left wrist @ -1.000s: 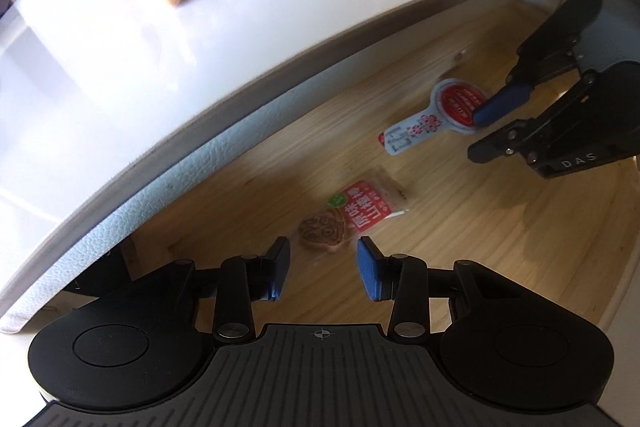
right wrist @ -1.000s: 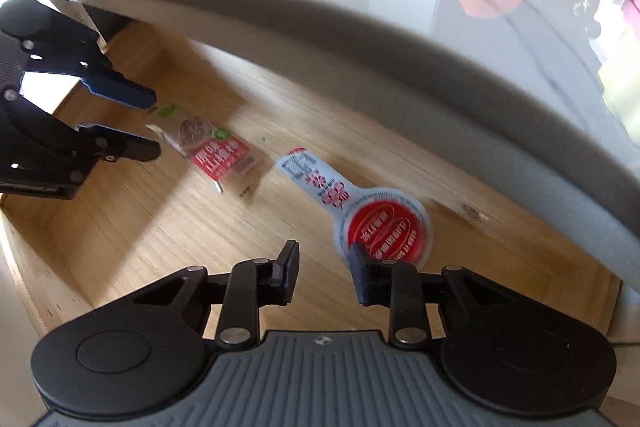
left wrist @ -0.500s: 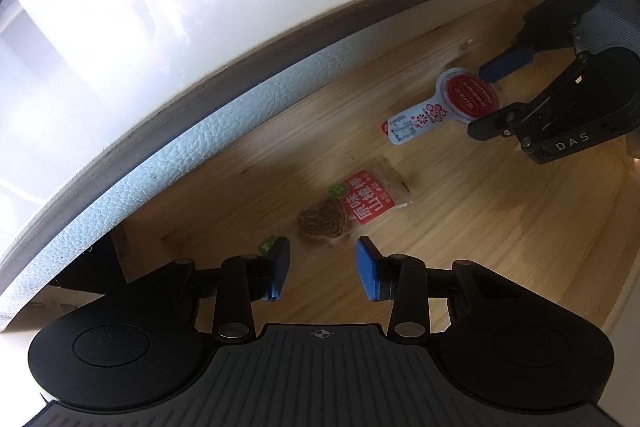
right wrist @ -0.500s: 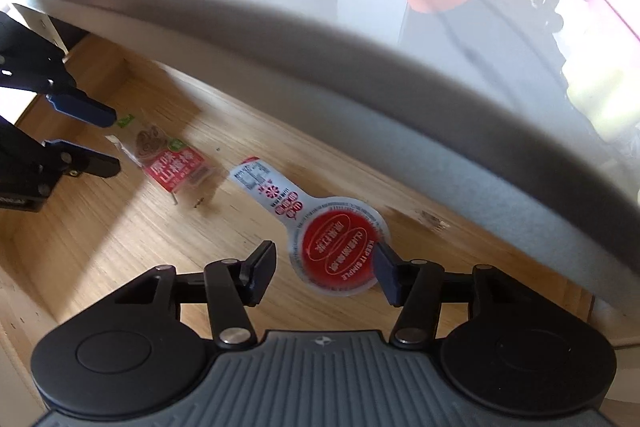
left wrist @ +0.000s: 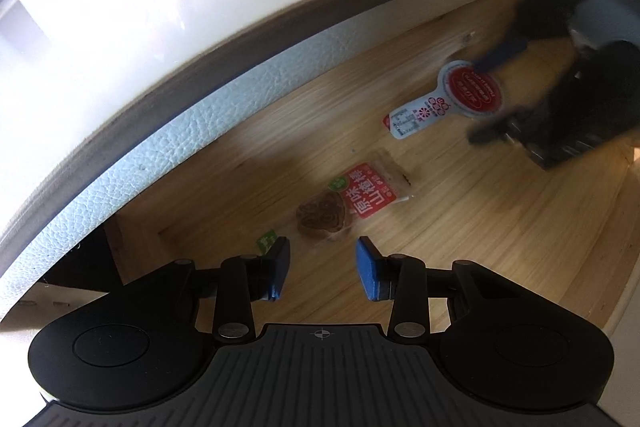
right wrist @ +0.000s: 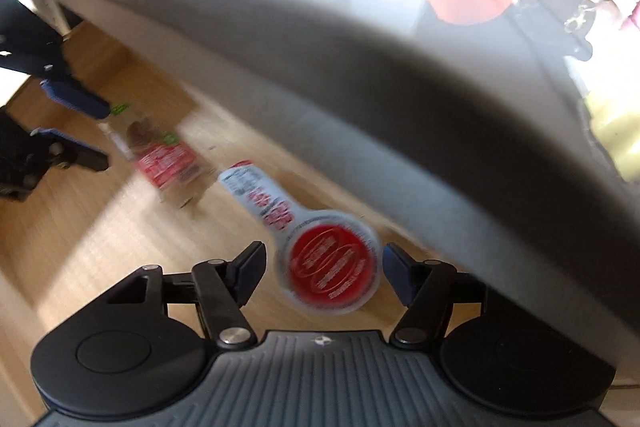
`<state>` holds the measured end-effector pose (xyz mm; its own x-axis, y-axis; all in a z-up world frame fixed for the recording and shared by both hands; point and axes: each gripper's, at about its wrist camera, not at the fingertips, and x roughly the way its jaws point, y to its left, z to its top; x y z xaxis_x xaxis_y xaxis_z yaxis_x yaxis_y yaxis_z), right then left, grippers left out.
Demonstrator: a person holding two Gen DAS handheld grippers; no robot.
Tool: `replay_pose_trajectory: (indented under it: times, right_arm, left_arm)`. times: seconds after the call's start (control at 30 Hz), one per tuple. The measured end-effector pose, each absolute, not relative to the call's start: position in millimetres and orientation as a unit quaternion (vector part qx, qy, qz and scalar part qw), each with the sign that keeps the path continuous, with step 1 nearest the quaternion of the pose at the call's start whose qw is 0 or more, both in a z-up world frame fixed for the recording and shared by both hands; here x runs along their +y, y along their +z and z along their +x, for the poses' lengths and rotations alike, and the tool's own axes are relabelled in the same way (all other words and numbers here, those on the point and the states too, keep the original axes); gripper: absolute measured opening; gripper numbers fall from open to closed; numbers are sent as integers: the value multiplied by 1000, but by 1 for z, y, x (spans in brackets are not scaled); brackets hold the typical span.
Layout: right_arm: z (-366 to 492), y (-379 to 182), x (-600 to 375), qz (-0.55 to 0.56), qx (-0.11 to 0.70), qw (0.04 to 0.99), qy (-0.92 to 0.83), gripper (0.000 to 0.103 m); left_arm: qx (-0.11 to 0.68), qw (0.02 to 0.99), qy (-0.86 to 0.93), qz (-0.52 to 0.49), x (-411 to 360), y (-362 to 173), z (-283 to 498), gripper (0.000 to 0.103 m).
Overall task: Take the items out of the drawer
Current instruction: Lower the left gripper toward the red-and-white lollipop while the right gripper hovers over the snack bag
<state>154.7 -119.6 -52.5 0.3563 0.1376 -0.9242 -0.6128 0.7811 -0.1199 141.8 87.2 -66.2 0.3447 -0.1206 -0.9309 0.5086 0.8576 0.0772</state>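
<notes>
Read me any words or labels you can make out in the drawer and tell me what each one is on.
"原味山楂棒": white characters on the red label of the clear snack packet.
Round red-lidded white packet: print on lid and handle too small and blurred to read.
Small green tag by the left gripper: unreadable.

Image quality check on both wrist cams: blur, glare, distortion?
Left wrist: mostly sharp, red snack packet readable; right gripper smeared by motion blur; glare on the white tabletop; strong fisheye bending. Right wrist: whole view motion-blurred, round red-lidded packet soft, blown-out highlights at top left.
</notes>
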Motion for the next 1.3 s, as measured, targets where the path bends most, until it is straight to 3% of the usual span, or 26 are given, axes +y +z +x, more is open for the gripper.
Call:
replay_pose_trajectory:
  times: [0.1,0.27,0.47,0.57,0.77,0.87,1.0,1.2,1.3]
  right_arm:
    - [138,-42,-119,-195,542,752,320,60]
    - [116,-39,-118,-287,476,798,232,62]
    - [126,-52,-132,-238,492,814,194,63]
    - [127,-56,-135,-223,488,822,193,71]
    - [106,-47,-123,-178,517,776,315,66]
    - [81,-46,-105,-270,462,791,296,67]
    - [77,-56,-101,-312,433,809,246,69]
    - [87,-62,-122,-266,461,825,187,70]
    - [89,-62,-133,-234,461,839,173,76]
  left_arm:
    - [537,802,-192,176,91,-64,142,41]
    - [538,802,-189,176,90,-64,143,41]
    - [539,801,-194,177,90,-63,144,41]
    - [540,801,-190,174,95,-62,146,41]
    - [542,803,-183,167,103,-54,145,41]
    - [543,802,-183,169,102,-54,146,41]
    - [541,802,-187,169,102,-52,145,41]
    - [545,799,-185,171,103,-55,146,41]
    - [543,799,-190,174,102,-50,147,41]
